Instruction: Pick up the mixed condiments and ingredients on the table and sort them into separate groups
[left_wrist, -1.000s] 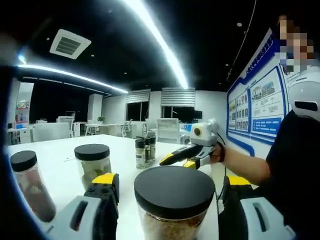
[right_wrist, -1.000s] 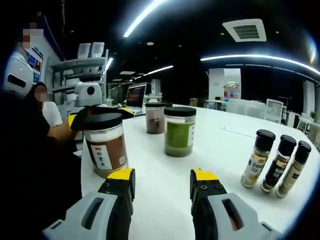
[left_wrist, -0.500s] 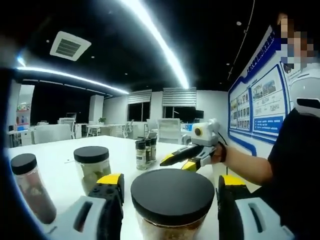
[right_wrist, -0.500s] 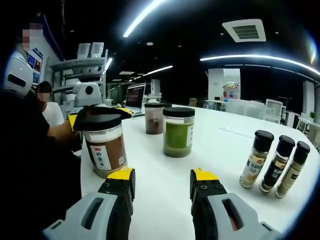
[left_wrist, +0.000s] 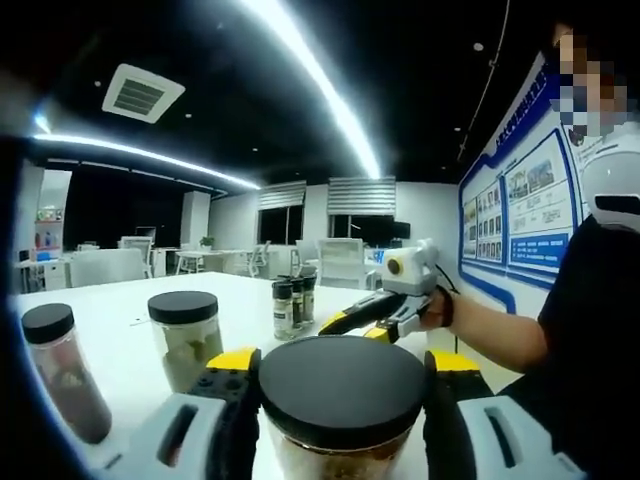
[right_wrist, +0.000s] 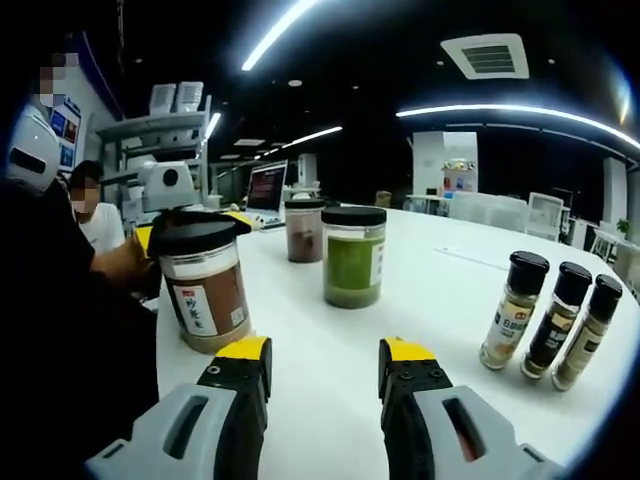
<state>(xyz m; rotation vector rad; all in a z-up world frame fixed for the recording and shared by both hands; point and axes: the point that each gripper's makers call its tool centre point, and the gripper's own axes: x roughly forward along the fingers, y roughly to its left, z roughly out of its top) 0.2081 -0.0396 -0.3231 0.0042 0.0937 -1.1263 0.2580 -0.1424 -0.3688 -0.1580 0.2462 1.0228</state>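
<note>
Jars and shakers spread over one table (right_wrist: 450, 290)

In the right gripper view, a labelled jar (right_wrist: 201, 285) stands nearest the table's left edge, between the left gripper's (right_wrist: 190, 222) jaws. Two more jars (right_wrist: 353, 255) stand further in, one (right_wrist: 303, 229) behind the other. Three shakers (right_wrist: 551, 318) stand in a row toward the right edge. In the left gripper view, the right gripper (left_wrist: 372, 318) hovers beyond the near jar.

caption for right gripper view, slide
Right gripper open above white table; left gripper around brown jar.
</note>
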